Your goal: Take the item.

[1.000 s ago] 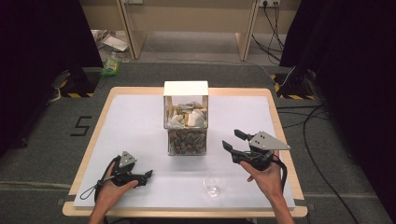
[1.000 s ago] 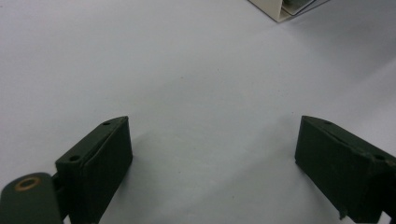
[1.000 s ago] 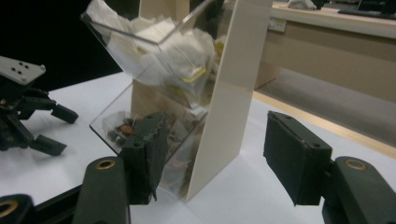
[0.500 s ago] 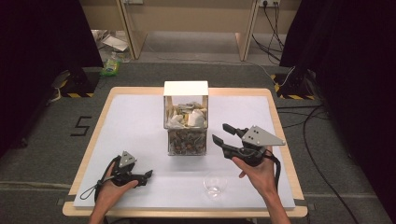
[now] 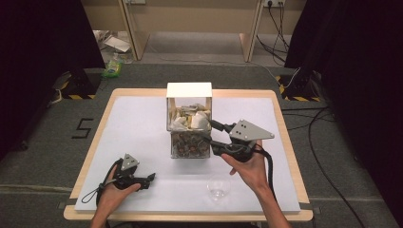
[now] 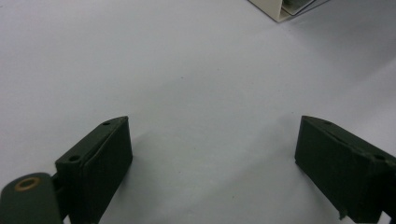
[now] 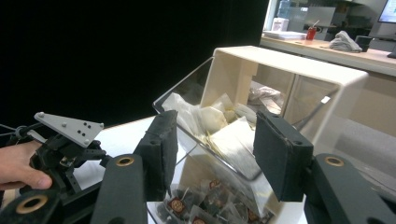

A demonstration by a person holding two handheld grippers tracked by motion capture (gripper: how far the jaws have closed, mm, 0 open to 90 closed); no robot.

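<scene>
In the middle of the table [image 5: 142, 118] stands the two-tier tea bag box [image 5: 188, 121], its white top over a clear upper bin of pale sachets [image 7: 219, 126] and a lower bin of darker tea bags [image 7: 205, 207]. My right gripper [image 5: 213, 134] sits at the box's right side, level with the upper bin. Its jaws have just been closing and stand about half apart, with the sachets framed between them but nothing pinched yet. I judge those sachets light, limp and crinkly, easy to crush or drag out in a bunch, so I would nip one by a free corner near the bin's open front. The clear plastic looks stiff and slick. My right hand [image 5: 249, 166] holds the tool roughly level, pointed left at the box. My left gripper [image 5: 151, 178] rests low on the table near its front edge, jaws wide apart over bare surface. A small glass [image 5: 218, 186] stands just in front of my right hand.
</scene>
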